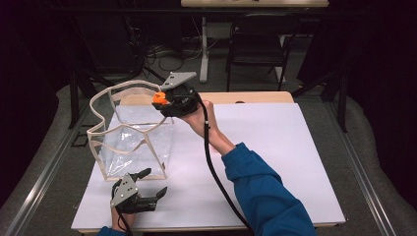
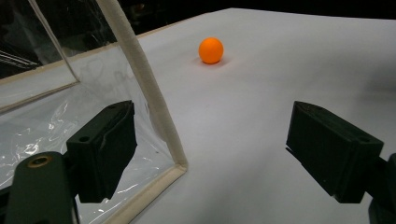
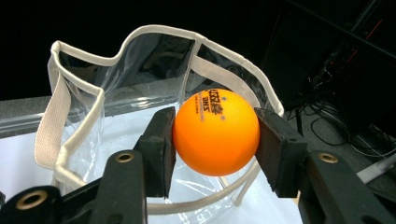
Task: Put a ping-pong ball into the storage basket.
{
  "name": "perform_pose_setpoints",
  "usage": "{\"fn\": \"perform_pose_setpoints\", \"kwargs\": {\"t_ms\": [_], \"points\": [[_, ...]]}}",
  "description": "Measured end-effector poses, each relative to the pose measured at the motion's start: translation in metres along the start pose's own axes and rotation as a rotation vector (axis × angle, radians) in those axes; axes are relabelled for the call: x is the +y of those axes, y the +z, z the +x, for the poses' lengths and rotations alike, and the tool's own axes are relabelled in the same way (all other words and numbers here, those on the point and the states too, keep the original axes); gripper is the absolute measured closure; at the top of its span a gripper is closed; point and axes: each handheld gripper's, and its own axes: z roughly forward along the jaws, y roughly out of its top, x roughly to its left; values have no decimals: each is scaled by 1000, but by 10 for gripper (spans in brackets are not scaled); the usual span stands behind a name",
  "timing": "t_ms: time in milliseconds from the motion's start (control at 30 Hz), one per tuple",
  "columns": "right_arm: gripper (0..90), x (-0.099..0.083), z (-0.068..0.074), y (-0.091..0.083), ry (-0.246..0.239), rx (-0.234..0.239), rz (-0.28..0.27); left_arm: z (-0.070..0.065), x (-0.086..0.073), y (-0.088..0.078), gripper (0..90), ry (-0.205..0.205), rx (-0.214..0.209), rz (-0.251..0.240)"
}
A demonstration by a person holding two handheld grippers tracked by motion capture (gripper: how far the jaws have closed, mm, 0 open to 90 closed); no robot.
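My right gripper [image 1: 162, 101] is shut on an orange ping-pong ball [image 1: 158, 98] and holds it over the right rim of a clear plastic bag [image 1: 129, 143] with beige trim. In the right gripper view the ball [image 3: 215, 133] sits squeezed between both pads above the bag's open mouth [image 3: 93, 107]. My left gripper [image 1: 156, 181] rests open near the table's front left, just in front of the bag's near corner. In the left gripper view its jaws stand wide apart around the bag's corner trim [image 2: 154, 100], and a second orange ball [image 2: 211, 50] lies farther off on the white surface.
A white mat [image 1: 285, 147] covers the table, with bare room to the right of my forearm. Beyond the far edge stand a black chair [image 1: 258, 44] and a table leg [image 1: 203, 49] among floor cables. Metal rails [image 1: 44, 177] flank the table.
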Motion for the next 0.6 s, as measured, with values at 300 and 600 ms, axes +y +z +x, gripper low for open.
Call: {"fn": "perform_pose_setpoints", "kwargs": {"t_ms": [300,600], "points": [[508,-1,3,5,7,9,1,0,0,0,159,-5,-4,1],[508,-2,5,13,17,19,9,1,-1,0,159,-6,2,-1]]}}
